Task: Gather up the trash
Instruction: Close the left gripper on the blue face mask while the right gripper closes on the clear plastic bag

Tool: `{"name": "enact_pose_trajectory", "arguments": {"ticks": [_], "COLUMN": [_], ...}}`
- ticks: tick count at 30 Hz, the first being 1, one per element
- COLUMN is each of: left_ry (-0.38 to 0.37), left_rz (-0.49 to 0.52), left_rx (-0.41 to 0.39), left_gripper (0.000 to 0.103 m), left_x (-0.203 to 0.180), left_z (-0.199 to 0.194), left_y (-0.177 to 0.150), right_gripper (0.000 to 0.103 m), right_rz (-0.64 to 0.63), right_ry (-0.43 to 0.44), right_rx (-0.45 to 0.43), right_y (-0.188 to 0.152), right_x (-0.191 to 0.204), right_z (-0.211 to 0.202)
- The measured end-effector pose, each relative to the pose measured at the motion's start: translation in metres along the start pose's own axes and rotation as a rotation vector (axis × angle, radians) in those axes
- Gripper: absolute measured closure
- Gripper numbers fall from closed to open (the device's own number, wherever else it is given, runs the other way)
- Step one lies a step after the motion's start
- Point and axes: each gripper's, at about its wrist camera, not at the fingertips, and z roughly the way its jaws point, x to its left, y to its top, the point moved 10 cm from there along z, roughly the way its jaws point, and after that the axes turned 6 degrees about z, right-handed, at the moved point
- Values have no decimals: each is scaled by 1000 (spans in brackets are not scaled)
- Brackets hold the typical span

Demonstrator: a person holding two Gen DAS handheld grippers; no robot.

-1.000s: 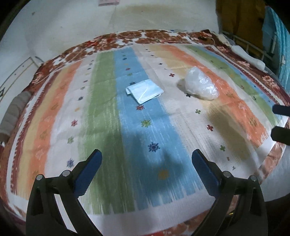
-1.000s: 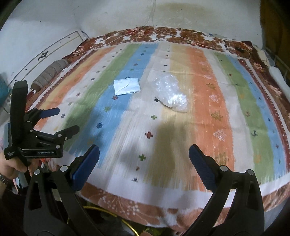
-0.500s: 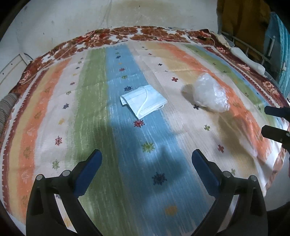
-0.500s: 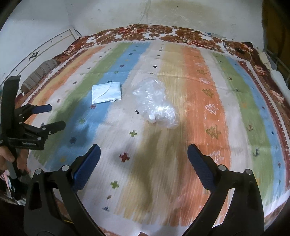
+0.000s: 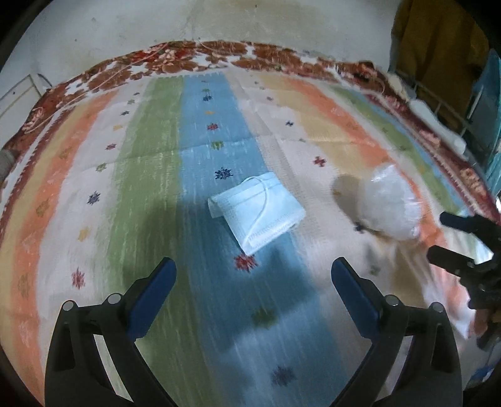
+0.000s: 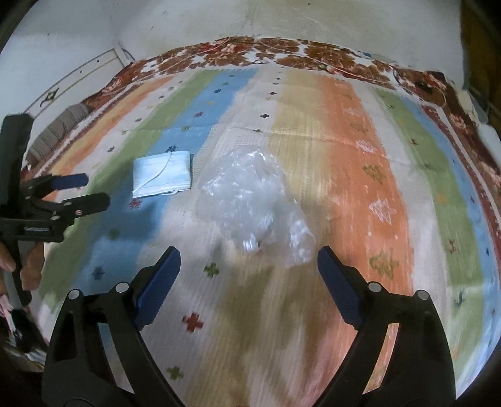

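A light blue face mask (image 5: 258, 210) lies flat on the blue stripe of the bedspread, just beyond my open, empty left gripper (image 5: 253, 277). It also shows in the right wrist view (image 6: 162, 178). A crumpled clear plastic bag (image 6: 255, 206) lies just beyond my open, empty right gripper (image 6: 249, 267); in the left wrist view the bag (image 5: 389, 203) sits to the right of the mask. The left gripper (image 6: 80, 191) appears at the left of the right wrist view, and the right gripper (image 5: 444, 233) at the right edge of the left wrist view.
The striped bedspread (image 6: 344, 156) covers a bed against a pale wall (image 6: 250, 22). A metal bed rail (image 5: 438, 109) and hanging cloth (image 5: 435, 47) stand at the right. A rolled grey cloth (image 6: 59, 128) lies at the bed's left edge.
Both grippers have moved forward over the bed. The mask now lies close before the left gripper and the plastic bag close before the right. Both stay open.
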Motion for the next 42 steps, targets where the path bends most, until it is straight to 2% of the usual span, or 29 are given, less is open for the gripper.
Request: {"name": "enact_pose_trajectory", "arguments": {"ticks": [5, 6, 7, 9, 12, 14, 15, 16, 17, 18, 19, 25, 32, 42], "left_ry": [-10, -18, -26, -39, -101, -115, -107, -100, -101, -113, -121, -162, -177, -137], "left_rz": [-14, -18, -21, -33, -88, -89, -85, -89, -108, -124, -139, -183, -216, -198], "left_rx": [19, 14, 11, 0, 27, 26, 30, 40, 53, 58, 52, -16, -46, -55], "left_gripper": [7, 7, 7, 10, 26, 38, 48, 66, 76, 93, 97, 102, 103, 103], "left_x": [8, 9, 10, 13, 13, 10, 9, 9, 10, 10, 9, 0, -12, -21], "left_z": [26, 29, 32, 37, 48, 52, 55, 58, 61, 62, 61, 38, -1, -59], "left_y": [13, 17, 20, 27, 32, 34, 34, 33, 31, 30, 29, 26, 16, -13], "right_gripper": [21, 25, 35, 40, 52, 66, 70, 75, 79, 81, 83, 94, 95, 99], "right_rz": [-53, -58, -60, -57, -67, -55, -47, -40, -39, -41, -43, -44, -42, 3], "right_ry": [-13, -12, -11, -17, -18, -18, -17, -21, -25, -31, -31, -25, -20, 46], "right_rx": [-3, -2, 5, 26, 26, 25, 26, 29, 31, 35, 40, 52, 39, 14], "right_y": [13, 16, 17, 19, 20, 22, 23, 23, 22, 21, 19, 6, -4, -18], "right_x": [5, 6, 7, 8, 11, 10, 9, 7, 6, 6, 6, 10, 18, 39], "right_z": [20, 24, 27, 37, 42, 42, 42, 41, 42, 41, 41, 27, -3, -57]}}
